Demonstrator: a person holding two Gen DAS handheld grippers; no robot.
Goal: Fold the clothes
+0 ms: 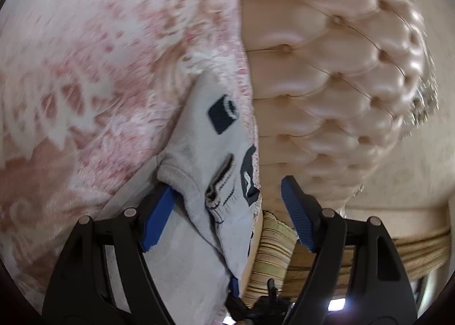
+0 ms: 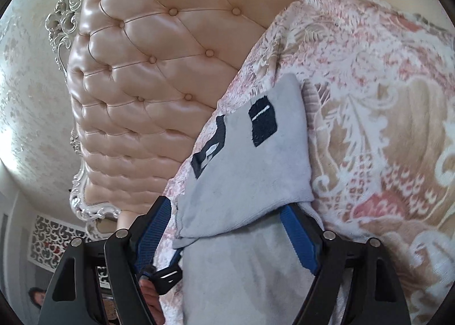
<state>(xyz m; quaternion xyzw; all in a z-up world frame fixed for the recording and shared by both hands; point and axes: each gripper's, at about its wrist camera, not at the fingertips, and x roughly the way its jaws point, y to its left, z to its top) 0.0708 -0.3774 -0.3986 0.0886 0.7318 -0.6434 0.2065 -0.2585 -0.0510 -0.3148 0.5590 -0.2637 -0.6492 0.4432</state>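
Biggest thing in view is the bed, spread with a pink-and-cream patterned blanket point(image 2: 384, 131), plush and a bit blurred in the left wrist view. Behind it rises the tufted headboard point(image 2: 148, 49), peach-coloured and buttoned in diamonds, with a silvery carved frame point(image 2: 64, 20) curling down its edge. Past that, a pale wall with a faint floral print point(image 2: 25, 74), and low in the corner a white cut-out screen point(image 2: 54, 239).

On the blanket lies the grey garment point(image 2: 250, 160), close to the edge of the blanket by the headboard. It is folded over on itself, a top layer lying across a broader grey layer beneath. Its long axis runs away from both cameras, the far end pointing up the bed alongside the headboard. Dark navy patches point(image 2: 263, 120) with pale marks sit on the upper layer. In the left wrist view a ribbed hem edge shows close to the camera.

The right gripper point(image 2: 227, 228) has its blue pads spread wide, one on each side of the grey cloth, not squeezing it; the folded flap lies over the gap. The left gripper point(image 1: 224, 205) is likewise spread apart, its left pad point(image 1: 157, 219) against the cloth, the right pad clear of it. A striped gold bolster point(image 1: 273, 254) peeks out low between the left gripper's fingers.
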